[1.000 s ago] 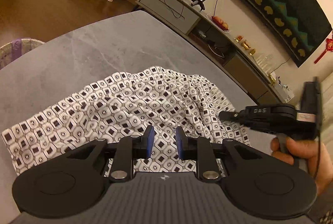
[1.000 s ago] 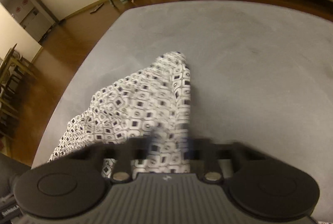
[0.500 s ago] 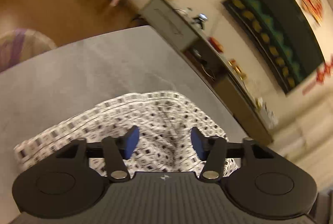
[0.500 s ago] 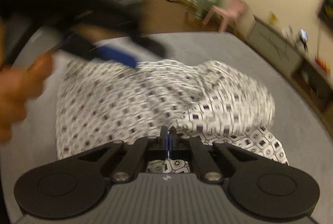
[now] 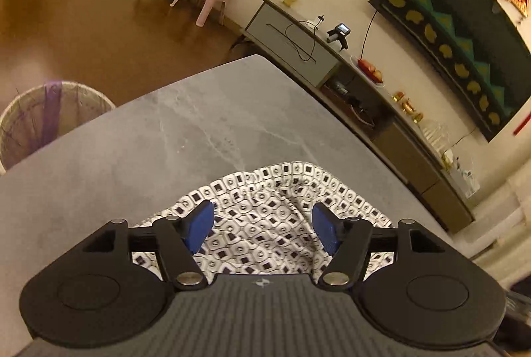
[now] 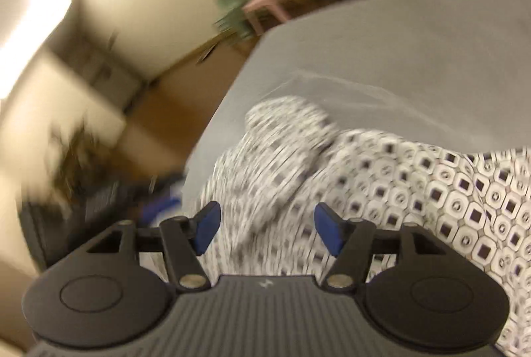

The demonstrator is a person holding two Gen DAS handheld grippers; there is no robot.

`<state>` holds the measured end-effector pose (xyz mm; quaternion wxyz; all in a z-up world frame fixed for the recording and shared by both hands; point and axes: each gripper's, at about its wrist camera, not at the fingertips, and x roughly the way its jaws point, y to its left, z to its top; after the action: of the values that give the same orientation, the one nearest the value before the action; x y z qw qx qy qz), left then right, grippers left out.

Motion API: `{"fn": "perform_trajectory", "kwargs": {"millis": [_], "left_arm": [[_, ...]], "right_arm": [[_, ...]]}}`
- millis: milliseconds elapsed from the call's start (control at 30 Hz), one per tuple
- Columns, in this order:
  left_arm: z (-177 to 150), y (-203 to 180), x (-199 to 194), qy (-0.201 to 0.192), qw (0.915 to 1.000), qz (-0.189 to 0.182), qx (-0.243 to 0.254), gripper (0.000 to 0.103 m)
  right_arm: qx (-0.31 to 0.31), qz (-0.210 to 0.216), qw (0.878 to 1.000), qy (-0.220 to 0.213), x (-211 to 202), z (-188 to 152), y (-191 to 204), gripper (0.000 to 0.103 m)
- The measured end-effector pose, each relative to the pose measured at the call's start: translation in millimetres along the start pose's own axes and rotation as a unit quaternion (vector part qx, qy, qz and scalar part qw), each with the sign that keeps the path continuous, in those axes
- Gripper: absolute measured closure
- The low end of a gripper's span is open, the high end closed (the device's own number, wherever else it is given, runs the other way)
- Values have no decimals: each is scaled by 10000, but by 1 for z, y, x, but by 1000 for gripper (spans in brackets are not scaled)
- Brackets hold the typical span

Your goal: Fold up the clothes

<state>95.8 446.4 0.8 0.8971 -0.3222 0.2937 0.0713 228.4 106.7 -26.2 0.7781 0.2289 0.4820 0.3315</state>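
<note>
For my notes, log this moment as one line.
left gripper: open, off cloth | right gripper: jaws opening, nothing pinched | patterned garment: bunched on grey table

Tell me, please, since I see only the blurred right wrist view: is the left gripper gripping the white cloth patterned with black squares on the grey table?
Observer: No. The left wrist view shows the left gripper with its blue pads wide apart above the white cloth patterned with black squares, pinching nothing.
Operator: Thank you. Does the cloth reach the table's far end?
Observer: No, it stops well short. Bare grey marbled tabletop stretches beyond its far edge.
Operator: Is anything standing beside the table?
Observer: Yes, a pale woven basket with a purple strip stands on the brown floor past the table's left edge.
</note>
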Motion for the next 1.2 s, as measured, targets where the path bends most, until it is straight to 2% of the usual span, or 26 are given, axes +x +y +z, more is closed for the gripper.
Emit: {"fn": "perform_trajectory", "kwargs": {"millis": [33,67,133,167,233,267,300,367,433,467,500,533,600,633,667,733,767,833,867,900,933,1000,1033,1100,1167,1200], "left_arm": [[1,-1,-1,-9,10000,-60,2,35],[2,-2,-3,-32,9999,-120,37,35],[4,1,-12,-147,9997,-189,89,35],[5,5,-17,-201,9995,-228,75,34],[6,14,-27,-305,9990,-337,-6,31],[8,20,-33,-362,9985,-416,-64,30],[8,22,-36,-367,9980,-519,-51,27],[7,24,-40,-320,9966,-751,49,17],[4,22,-40,-190,9953,-926,209,14],[1,18,-35,-31,9957,-861,347,14],[-3,14,-28,133,9960,-746,484,14],[-7,10,-22,269,9963,-563,592,14],[-12,7,-11,480,9960,-289,702,14],[-14,6,-8,535,9957,-256,716,14],[-16,5,-5,568,9954,-240,730,14],[-19,1,0,645,9945,-220,792,14],[-21,0,3,683,9937,-213,868,16],[-24,-6,6,637,9919,-136,1094,31],[-26,-9,6,616,9909,-100,1191,69],[-22,-5,-3,465,9934,-302,1001,100],[-17,3,-17,241,9955,-626,666,100],[-6,20,-45,-208,9917,-1269,-7,100],[-3,34,-51,-283,9899,-1341,-360,100],[-2,67,-52,-277,9861,-1228,-1082,100],[-8,83,-39,11,9837,-1091,-1430,100],[-10,83,-37,80,9847,-1012,-1415,100]], "right_arm": [[101,-230,9997,-74,10,5,-1,46],[202,-481,9985,-159,20,11,-2,65],[-195,-529,9980,-280,33,13,15,99],[-411,-540,9971,-339,39,13,24,101],[-1260,-424,9895,-560,39,0,62,101],[-1694,-360,9826,-671,38,-8,82,101],[-2302,-329,9700,-705,32,-25,106,101],[-3618,-341,9299,-572,37,-66,145,101],[-4557,-586,8875,-367,50,-103,169,101],[-4813,-710,8731,-309,57,-116,173,101],[-4936,-790,8657,-269,63,-125,174,101],[-4931,-830,8656,-260,63,-129,173,101],[-4718,-861,8770,-284,61,-131,168,99],[-4561,-865,8851,-333,52,-132,164,89],[-4398,-866,8931,-384,43,-132,160,74],[-4258,-956,8985,-470,17,-138,150,57],[-4270,-1095,8963,-487,6,-145,144,56],[-4431,-1577,8818,-355,-16,-164,125,53],[-4533,-1849,8715,-284,-27,-174,112,51],[-4645,-2173,8582,-226,-31,-185,105,51],[-4734,-2484,8449,-162,-38,-194,95,51],[-4738,-2823,8341,-135,-58,-207,80,51],[-4713,-2922,8320,-159,-71,-213,75,50],[-4721,-3118,8244,-131,-80,-208,63,45],[-4827,-3288,8117,-94,-84,-214,54,47],[-4889,-3334,8060,-101,-85,-217,50,48]]}}
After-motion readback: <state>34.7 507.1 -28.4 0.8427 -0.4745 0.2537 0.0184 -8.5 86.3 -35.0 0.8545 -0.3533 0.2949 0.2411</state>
